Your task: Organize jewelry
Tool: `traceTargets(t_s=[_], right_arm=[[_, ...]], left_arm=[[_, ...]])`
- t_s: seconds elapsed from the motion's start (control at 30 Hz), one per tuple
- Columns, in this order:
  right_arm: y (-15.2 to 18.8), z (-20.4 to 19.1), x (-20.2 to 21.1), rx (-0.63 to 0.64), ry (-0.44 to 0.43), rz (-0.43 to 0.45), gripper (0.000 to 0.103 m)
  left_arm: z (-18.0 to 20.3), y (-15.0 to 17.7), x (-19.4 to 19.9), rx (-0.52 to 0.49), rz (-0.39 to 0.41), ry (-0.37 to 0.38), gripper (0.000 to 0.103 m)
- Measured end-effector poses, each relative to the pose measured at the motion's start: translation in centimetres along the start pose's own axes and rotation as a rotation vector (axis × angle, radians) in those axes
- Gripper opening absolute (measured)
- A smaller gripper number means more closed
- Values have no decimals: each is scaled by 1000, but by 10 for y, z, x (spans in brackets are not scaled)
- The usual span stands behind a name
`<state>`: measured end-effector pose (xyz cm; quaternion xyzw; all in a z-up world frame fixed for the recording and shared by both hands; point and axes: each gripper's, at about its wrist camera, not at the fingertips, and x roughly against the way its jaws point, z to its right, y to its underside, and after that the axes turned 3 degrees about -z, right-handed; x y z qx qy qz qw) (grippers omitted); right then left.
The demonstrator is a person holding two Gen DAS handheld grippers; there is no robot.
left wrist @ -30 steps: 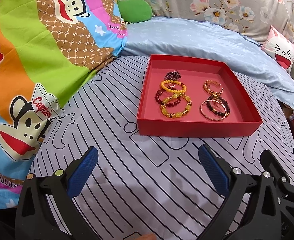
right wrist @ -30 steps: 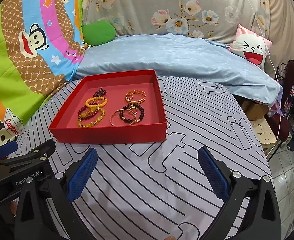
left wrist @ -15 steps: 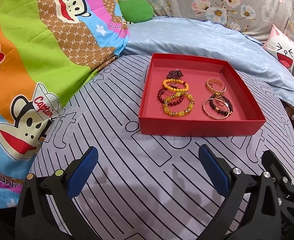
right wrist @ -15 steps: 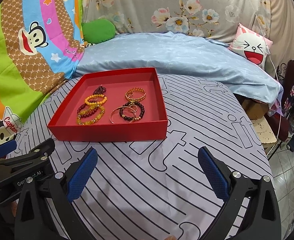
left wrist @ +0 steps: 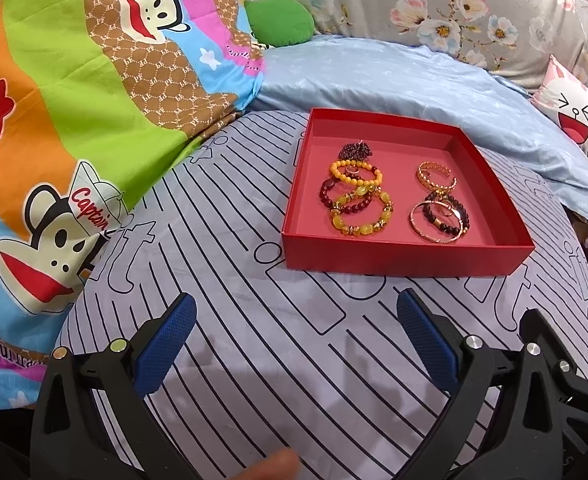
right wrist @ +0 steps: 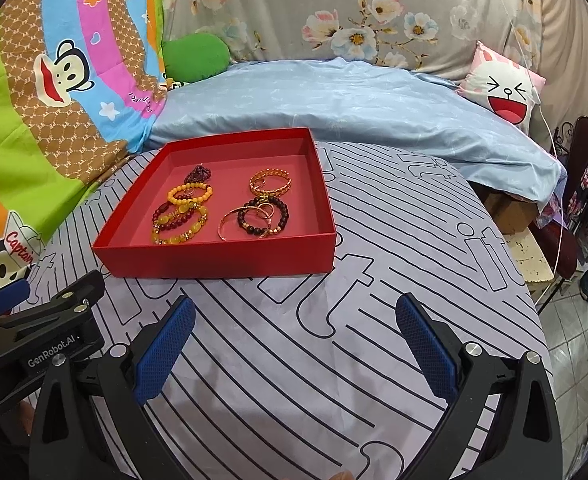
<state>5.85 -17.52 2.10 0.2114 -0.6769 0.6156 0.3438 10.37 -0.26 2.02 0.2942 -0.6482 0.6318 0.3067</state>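
A shallow red box (left wrist: 406, 256) (right wrist: 214, 258) sits on the striped grey tablecloth. Inside it lie several bracelets: yellow and dark red beaded ones (left wrist: 360, 204) (right wrist: 182, 220) on the left, gold bangles and a dark beaded one (left wrist: 440, 214) (right wrist: 260, 214) on the right. My left gripper (left wrist: 296, 344) hovers open above the cloth in front of the box, holding nothing. My right gripper (right wrist: 294, 344) is open too, in front of the box and a little to its right. The left gripper's black body (right wrist: 34, 344) shows at the lower left of the right wrist view.
A colourful cartoon-monkey blanket (left wrist: 74, 120) rises on the left. A light blue quilt (right wrist: 354, 104), a green cushion (right wrist: 196, 56) and a pink cartoon pillow (right wrist: 506, 88) lie behind the table. The table's right edge (right wrist: 530, 292) drops to a tiled floor.
Both grippers drifted slightly, so the red box appears a little nearer and lower in each view. The jaws stayed open and the bracelets have not moved.
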Motion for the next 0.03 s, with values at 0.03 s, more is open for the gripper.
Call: traceTargets(t_s=[0.03], right_arm=[[1, 0, -1, -1, 1, -4, 97]], left_arm=[[0, 0, 0, 0, 0, 2, 96]])
